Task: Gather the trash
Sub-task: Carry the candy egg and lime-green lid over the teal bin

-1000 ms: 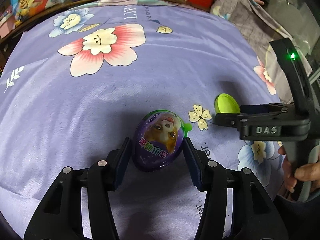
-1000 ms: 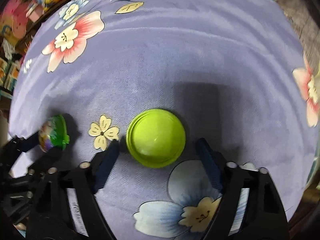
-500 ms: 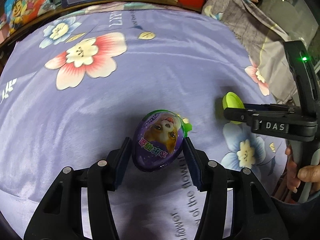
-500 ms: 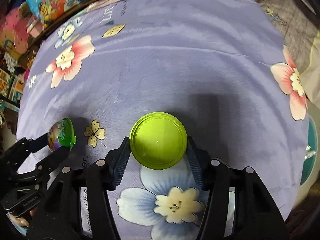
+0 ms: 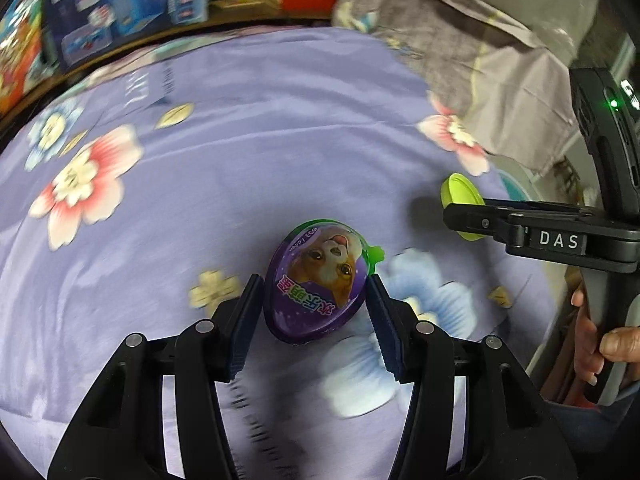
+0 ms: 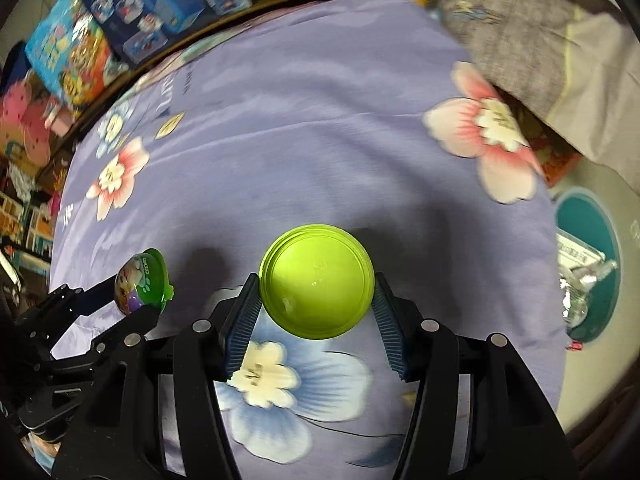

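My left gripper point(image 5: 316, 292) is shut on a purple egg-shaped package with a dog picture and green rim point(image 5: 316, 284), held above the purple flowered cloth point(image 5: 240, 152). My right gripper point(image 6: 316, 292) is shut on a lime-green round half shell point(image 6: 316, 280), also lifted above the cloth. The right gripper point(image 5: 464, 212) with the green shell point(image 5: 460, 194) shows at the right of the left wrist view. The left gripper point(image 6: 132, 300) with the purple egg point(image 6: 138, 282) shows at the left of the right wrist view.
A teal bin point(image 6: 588, 264) holding shiny trash stands on the floor past the cloth's right edge. A grey blanket point(image 5: 460, 32) lies at the back right. Colourful toy boxes point(image 6: 132, 12) line the far side.
Both grippers have lifted their objects and moved right, toward the cloth's right edge. The teal bin has come into the right wrist view. The right gripper closed on the green shell one second back.
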`<state>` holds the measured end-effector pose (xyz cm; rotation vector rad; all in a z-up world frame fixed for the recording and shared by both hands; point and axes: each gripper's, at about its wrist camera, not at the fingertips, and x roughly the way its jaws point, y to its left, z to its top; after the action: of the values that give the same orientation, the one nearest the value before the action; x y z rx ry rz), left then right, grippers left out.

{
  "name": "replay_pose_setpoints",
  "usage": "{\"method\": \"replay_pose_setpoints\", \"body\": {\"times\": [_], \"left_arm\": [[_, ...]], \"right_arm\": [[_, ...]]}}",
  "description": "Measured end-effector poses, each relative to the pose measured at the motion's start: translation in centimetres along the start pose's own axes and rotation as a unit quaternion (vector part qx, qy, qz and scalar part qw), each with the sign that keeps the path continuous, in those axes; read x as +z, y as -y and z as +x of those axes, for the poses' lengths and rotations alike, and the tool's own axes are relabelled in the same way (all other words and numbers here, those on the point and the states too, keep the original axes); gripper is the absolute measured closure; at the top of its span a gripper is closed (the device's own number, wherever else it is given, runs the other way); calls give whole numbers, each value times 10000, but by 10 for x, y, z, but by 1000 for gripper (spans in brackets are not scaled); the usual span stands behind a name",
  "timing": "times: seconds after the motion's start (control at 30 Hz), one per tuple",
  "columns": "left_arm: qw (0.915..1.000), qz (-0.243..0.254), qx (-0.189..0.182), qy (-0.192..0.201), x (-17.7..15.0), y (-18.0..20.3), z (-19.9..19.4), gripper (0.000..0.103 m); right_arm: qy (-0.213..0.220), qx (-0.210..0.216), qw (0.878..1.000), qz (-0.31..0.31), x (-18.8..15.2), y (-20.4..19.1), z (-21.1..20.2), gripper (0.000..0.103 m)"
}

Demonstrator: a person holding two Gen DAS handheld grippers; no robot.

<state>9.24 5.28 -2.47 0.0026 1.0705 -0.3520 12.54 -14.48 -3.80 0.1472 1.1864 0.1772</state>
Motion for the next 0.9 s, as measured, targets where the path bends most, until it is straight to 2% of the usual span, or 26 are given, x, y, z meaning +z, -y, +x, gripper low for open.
{"method": "replay_pose_setpoints", "body": {"times": [0.37, 0.63, 0.9], "left_arm": [[9964, 789, -243, -204, 28, 108, 31, 49], [9903, 1308, -270, -375, 38, 178, 50, 49], [9830, 1730, -281, -540, 43, 238, 68, 49]], "right_arm": [[390, 22, 9950, 924, -19, 115, -38, 50], [546, 82, 9852, 1623, -40, 198, -52, 50], [758, 124, 9744, 2111, -59, 259, -71, 50]]}}
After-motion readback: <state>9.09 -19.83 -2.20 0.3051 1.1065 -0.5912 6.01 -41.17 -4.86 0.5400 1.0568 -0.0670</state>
